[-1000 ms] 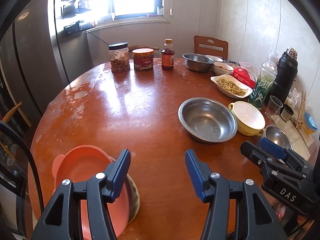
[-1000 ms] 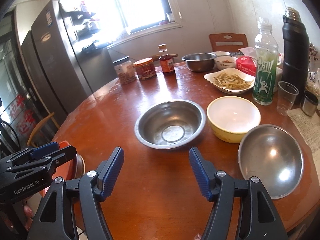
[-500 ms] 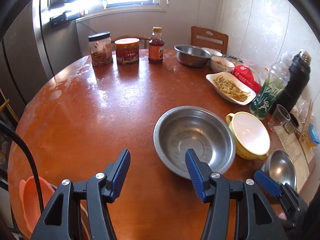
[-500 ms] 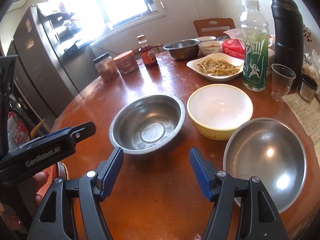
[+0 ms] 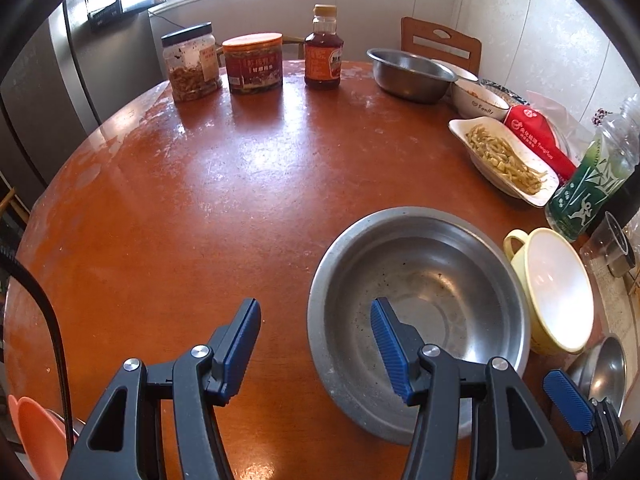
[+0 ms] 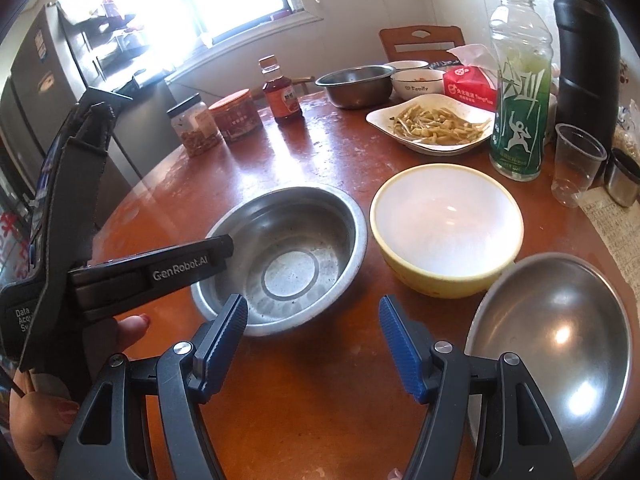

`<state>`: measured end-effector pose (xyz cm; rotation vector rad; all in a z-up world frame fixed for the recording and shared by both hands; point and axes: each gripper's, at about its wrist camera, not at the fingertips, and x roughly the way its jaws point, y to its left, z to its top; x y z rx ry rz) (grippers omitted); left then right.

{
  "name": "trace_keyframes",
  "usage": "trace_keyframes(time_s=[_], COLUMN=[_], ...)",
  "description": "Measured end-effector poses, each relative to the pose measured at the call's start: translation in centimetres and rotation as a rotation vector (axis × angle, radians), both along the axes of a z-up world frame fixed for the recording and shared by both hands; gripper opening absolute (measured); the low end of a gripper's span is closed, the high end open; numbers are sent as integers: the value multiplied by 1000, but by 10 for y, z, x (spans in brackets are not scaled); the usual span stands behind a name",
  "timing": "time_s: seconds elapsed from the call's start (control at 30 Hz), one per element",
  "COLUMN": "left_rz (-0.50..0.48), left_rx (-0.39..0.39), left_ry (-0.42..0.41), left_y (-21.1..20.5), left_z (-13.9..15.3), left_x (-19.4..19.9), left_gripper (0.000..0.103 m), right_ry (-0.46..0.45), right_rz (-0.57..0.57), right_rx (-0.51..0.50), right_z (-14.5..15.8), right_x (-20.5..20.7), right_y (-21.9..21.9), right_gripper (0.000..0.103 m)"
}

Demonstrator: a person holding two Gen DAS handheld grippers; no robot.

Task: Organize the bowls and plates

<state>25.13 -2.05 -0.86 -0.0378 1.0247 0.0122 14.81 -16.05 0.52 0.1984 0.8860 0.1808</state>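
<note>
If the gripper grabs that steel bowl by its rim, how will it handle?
The steel bowl looks thin-walled, so probably light and rigid. Its polished rim may slip between the left hand-held gripper pads. Its flat base suggests it slides rather than tips if pushed.

Shiny steel bowl (image 5: 420, 304), glossy table (image 5: 200, 208)

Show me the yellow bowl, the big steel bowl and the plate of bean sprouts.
yellow bowl (image 6: 446, 216), right wrist view, white inside.
big steel bowl (image 6: 290, 268), right wrist view, flat bottom.
plate of bean sprouts (image 6: 434, 126), right wrist view, food pile.
</note>
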Motion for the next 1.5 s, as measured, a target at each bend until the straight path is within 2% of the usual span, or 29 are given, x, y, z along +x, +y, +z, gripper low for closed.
trace_keyframes(time_s=[0.27, 0.3, 0.33, 0.47, 0.83, 1.1, 1.43, 1.5], left_rz=[9, 4, -4, -42, -64, -66, -118, -124], left_rx=[-16, -28, -40, -39, -41, -31, -21, -17], left_ry=[62, 74, 84, 96, 126, 139, 122, 121], left_y=[9, 9, 9, 4, 8, 13, 6, 6], left_z=[-18, -21, -24, -25, -23, -22, -22, -21], left_x=[8, 8, 7, 2, -28, -58, -116, -126], left_gripper=[56, 53, 45, 33, 32, 33, 33, 33], right_ry=[23, 24, 24, 22, 25, 14, -12, -12], right_rz=[5, 2, -1, -4, 54, 30, 59, 76], right_rx=[-48, -50, -53, -47, -65, -46, -57, -75], right_z=[-4, -4, -4, -3, -2, 5, 7, 5], right_x=[10, 10, 10, 7, -13, -29, -37, -39], right_y=[9, 9, 9, 7, 8, -5, 3, 8], right_gripper=[70, 70, 70, 70, 70, 70, 70, 67])
